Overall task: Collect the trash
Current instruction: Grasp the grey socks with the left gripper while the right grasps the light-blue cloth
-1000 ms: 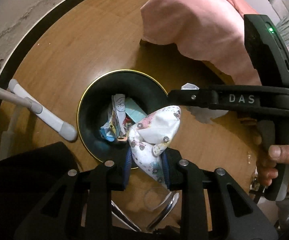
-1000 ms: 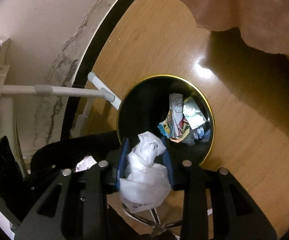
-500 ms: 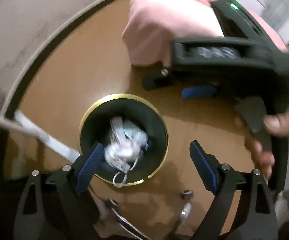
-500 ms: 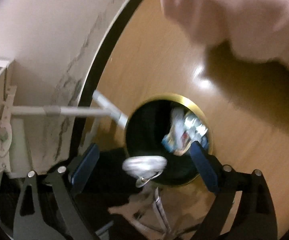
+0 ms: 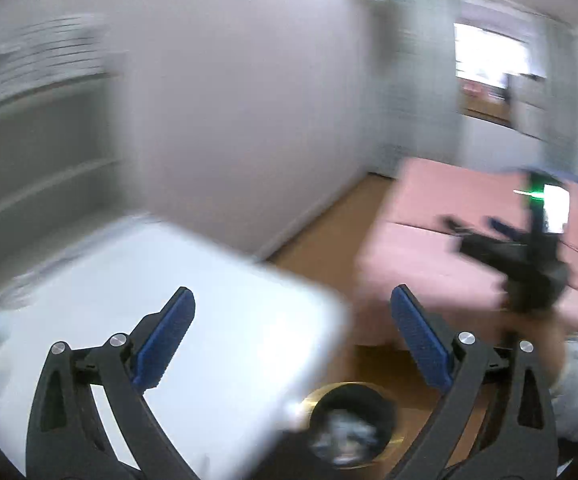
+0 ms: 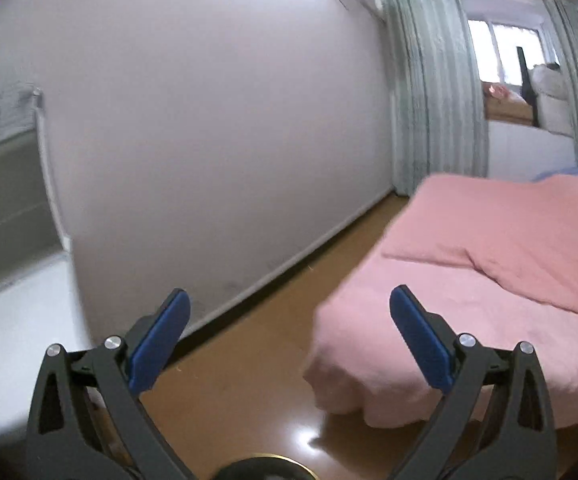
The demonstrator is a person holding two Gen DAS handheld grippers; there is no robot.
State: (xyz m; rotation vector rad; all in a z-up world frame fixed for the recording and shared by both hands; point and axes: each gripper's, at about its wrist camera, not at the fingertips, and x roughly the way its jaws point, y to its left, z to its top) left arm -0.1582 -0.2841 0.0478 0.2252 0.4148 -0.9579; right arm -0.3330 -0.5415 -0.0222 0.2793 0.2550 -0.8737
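My left gripper (image 5: 292, 300) is open and empty, its blue pads wide apart, raised above the floor. The black trash bin with a gold rim (image 5: 349, 426) stands low between its fingers, with crumpled trash (image 5: 341, 436) inside. My right gripper (image 6: 289, 300) is open and empty too; only the bin's rim (image 6: 265, 465) shows at the bottom edge of the right wrist view. The right gripper also shows blurred in the left wrist view (image 5: 489, 236), over the bed.
A white table (image 5: 193, 300) fills the lower left. A bed with a pink cover (image 6: 489, 280) stands on the right. A white wall (image 6: 229, 128) and wooden floor (image 6: 273, 340) lie ahead. Curtains and a window (image 6: 505, 56) are far right.
Both grippers opened and dropped their crumpled trash into the bin. Both have since lifted and tilted up from the bin towards the room.
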